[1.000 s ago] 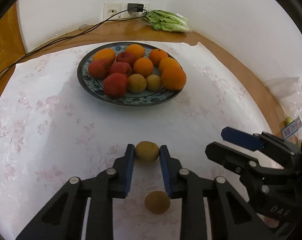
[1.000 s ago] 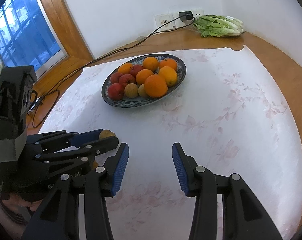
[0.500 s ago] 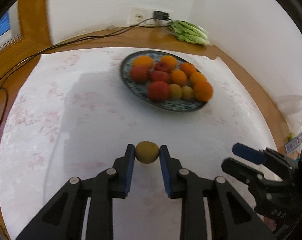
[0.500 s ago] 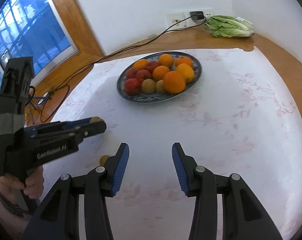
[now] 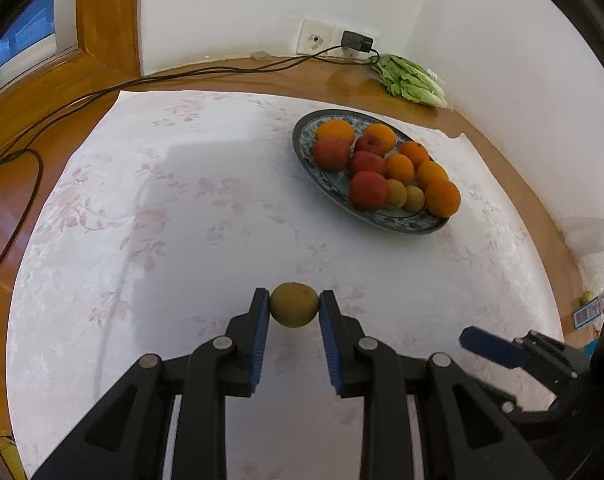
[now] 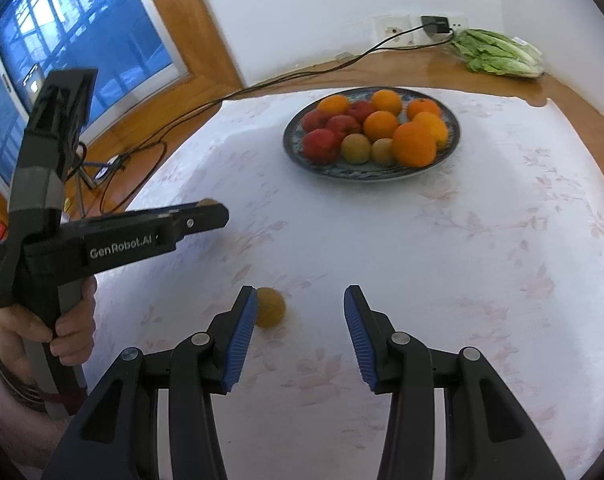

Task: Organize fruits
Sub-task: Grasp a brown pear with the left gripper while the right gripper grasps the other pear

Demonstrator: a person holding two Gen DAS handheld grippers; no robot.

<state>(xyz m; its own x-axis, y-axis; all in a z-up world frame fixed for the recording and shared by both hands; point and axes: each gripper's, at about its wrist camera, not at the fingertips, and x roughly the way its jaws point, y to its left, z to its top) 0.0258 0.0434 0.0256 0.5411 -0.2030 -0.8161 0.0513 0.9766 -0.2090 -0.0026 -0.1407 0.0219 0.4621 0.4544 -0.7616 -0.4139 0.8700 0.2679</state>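
Observation:
My left gripper (image 5: 294, 307) is shut on a small brown kiwi (image 5: 294, 310), held above the white flowered tablecloth (image 5: 181, 208). In the right wrist view that same gripper (image 6: 211, 210) juts in from the left with the kiwi's tip (image 6: 205, 202) showing. My right gripper (image 6: 299, 304) stands open and holds nothing. A second kiwi (image 6: 270, 307) lies on the cloth beside its left finger. A blue patterned plate (image 6: 297, 156) at the back holds several oranges, red apples and two kiwis; in the left wrist view the plate (image 5: 326, 176) sits to the right.
A bag of lettuce (image 6: 498, 54) lies at the back right by the wall socket (image 6: 434, 26). A black cable (image 6: 261, 84) trails off the wooden table edge (image 5: 41, 148) to the left. A hand (image 6: 65, 332) holds the left gripper's handle. A window (image 6: 81, 48) is at left.
My left gripper has swung left with its kiwi, so the plate now sits to its right. My right gripper has shifted so the loose kiwi on the cloth is now beside its left finger.

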